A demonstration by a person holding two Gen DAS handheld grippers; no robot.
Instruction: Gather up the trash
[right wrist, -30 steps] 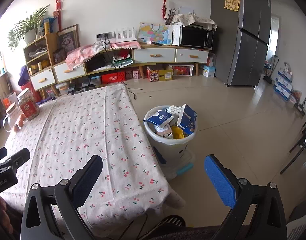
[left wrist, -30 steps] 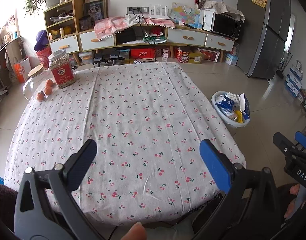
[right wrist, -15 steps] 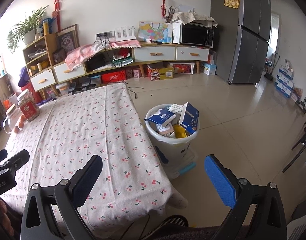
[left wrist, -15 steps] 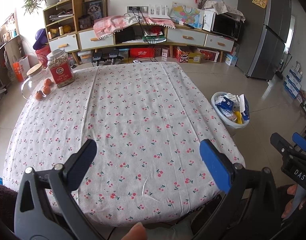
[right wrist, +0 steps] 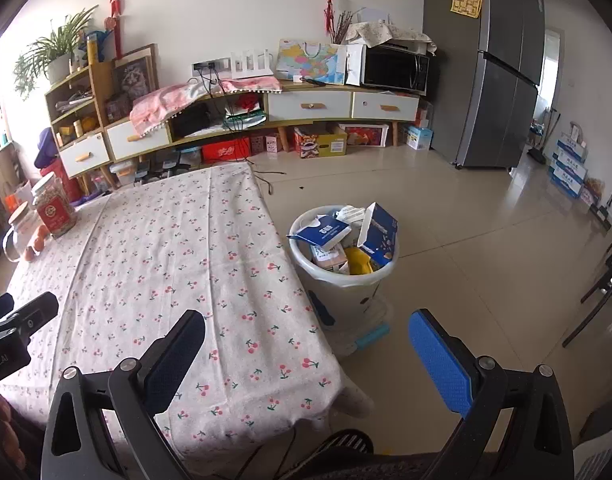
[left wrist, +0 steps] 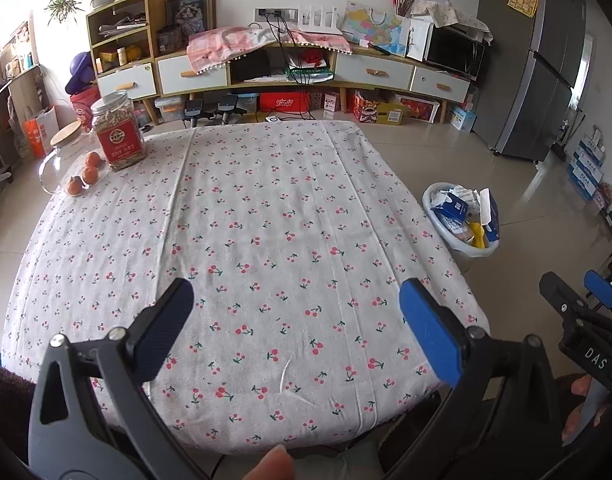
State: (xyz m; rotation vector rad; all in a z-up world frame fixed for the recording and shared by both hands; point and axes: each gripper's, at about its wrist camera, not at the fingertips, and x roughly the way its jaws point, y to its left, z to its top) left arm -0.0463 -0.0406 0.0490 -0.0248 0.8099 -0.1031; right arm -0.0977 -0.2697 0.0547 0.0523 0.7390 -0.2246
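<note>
Beside the table, both wide-spread grippers have barely shifted.

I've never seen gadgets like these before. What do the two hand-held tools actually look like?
Each is a black plastic frame with triangular cut-outs and silver rivets, ending in two flat fingers faced with ribbed blue pads. That goes for the left tool and the right tool alike. White lettering marks the side of each body, though it is only partly readable.
</note>
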